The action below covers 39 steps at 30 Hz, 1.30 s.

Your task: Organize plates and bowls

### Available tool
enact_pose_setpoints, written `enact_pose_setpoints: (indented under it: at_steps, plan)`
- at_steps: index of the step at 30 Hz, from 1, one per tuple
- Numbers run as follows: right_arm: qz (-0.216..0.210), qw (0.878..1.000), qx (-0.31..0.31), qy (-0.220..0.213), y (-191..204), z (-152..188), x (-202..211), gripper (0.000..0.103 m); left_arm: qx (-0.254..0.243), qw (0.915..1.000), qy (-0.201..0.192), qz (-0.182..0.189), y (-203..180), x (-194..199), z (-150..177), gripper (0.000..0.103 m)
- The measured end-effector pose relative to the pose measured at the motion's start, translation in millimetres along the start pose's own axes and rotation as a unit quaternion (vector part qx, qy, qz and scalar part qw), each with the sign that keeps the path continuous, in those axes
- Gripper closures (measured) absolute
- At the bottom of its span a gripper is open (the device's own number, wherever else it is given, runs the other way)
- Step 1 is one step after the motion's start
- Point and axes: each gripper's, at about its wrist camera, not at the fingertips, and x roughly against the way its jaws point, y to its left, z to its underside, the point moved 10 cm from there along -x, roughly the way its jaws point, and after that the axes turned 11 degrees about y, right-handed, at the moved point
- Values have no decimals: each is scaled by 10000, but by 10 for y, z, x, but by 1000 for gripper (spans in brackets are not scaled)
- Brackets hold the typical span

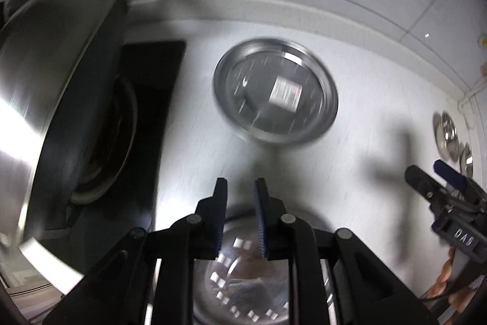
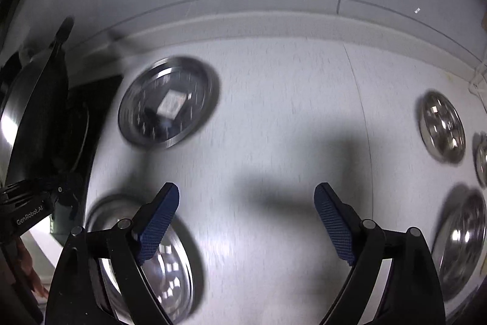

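At nine o'clock in the left wrist view we see a large pan (image 1: 45, 87) over a black stove (image 1: 146, 118). Toward noon lies a flat steel plate (image 1: 275, 92), alone on the counter (image 1: 365, 99). Our left gripper (image 1: 240, 188) stands slightly parted, grasping nothing, above a steel bowl (image 1: 243, 273) at six o'clock. Our right gripper (image 2: 246, 197) is spread wide and empty. At three o'clock sit three more bowls (image 2: 443, 127), apart from one another. We judge the sorting barely begun: nothing is stacked yet.
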Motion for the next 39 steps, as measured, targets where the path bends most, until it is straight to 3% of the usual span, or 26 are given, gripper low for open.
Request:
enact_pose_setpoints:
  at_steps: [8,17,19,21,24,34,39]
  plan:
    - [-390,9990,-144,152,183,-812,-468,16,339,9992,211,-36,-36,-351,-729,85]
    - [-294,9979,-247,520,301,-1154,-1047,16,933,9941,546,-39,209,-739,-1087,85]
    - [-234,9979,-241,547,312,-1180,-1100,26,961,9939,542,-57,248,-778,-1131,86]
    - [-91,9976,-195,659,323,-1171,-1172,67,895,9942,596,-24,263,-819,-1166,89]
    - [-72,9969,-79,781,400,-1140,-1233,92,867,9930,787,165,256,-956,-1145,103]
    - [-302,9951,58,939,549,-824,-1204,94,633,9941,792,393,163,-930,-995,103]
    - [-259,9952,19,940,512,-685,-1175,94,796,9963,240,233,441,-643,-1117,100]
